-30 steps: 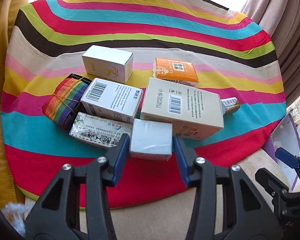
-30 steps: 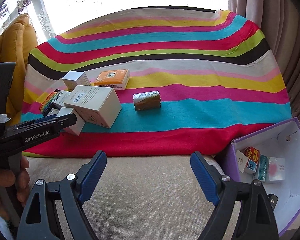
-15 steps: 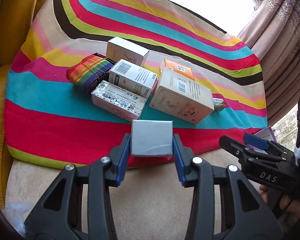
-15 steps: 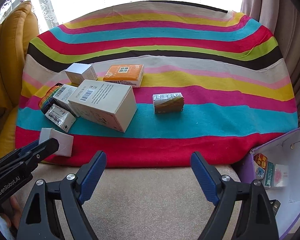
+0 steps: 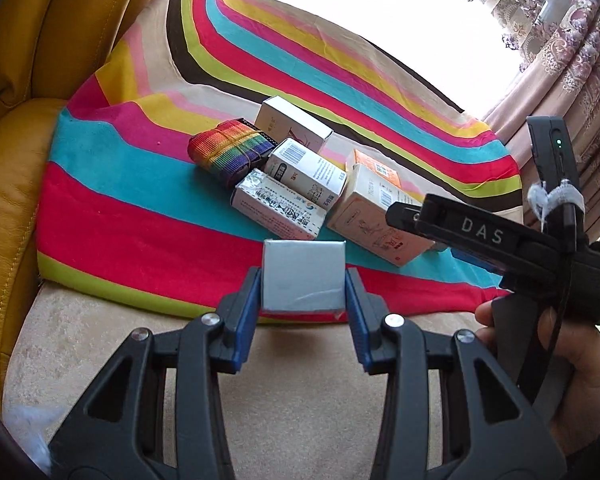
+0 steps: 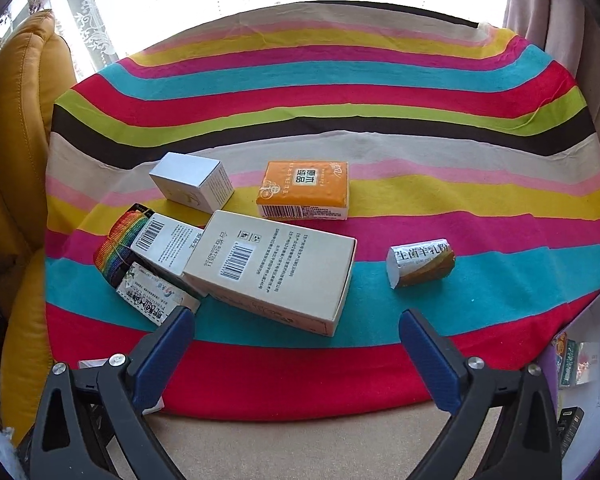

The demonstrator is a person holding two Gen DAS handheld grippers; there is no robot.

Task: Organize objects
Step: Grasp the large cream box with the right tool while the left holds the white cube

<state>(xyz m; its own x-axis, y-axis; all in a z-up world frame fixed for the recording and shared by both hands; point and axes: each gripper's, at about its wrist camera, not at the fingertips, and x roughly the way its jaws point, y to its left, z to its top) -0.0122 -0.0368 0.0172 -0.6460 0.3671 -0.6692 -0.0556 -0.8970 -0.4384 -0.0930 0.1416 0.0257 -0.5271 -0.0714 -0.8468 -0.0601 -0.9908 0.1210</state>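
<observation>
My left gripper (image 5: 303, 280) is shut on a small white box (image 5: 303, 274) and holds it above the front edge of the striped cloth (image 5: 140, 216). Behind it lie a printed carton (image 5: 278, 210), a barcode box (image 5: 306, 172), a rainbow strap roll (image 5: 230, 150), a white box (image 5: 294, 124), a large beige box (image 5: 376, 222) and an orange pack (image 5: 376, 166). My right gripper (image 6: 296, 334) is open and empty, just in front of the large beige box (image 6: 272, 270). A small foil packet (image 6: 420, 262) lies alone to the right.
A yellow leather cushion (image 5: 16, 128) borders the cloth on the left. A purple-edged box (image 6: 580, 352) with several small items stands at the right edge. Curtains (image 5: 560, 52) hang at the back right. Beige upholstery (image 6: 300, 444) runs along the front.
My left gripper closed on the small white box, lifted it off the cloth and drew it back toward the front. My right gripper moved forward and left, toward the large beige box.
</observation>
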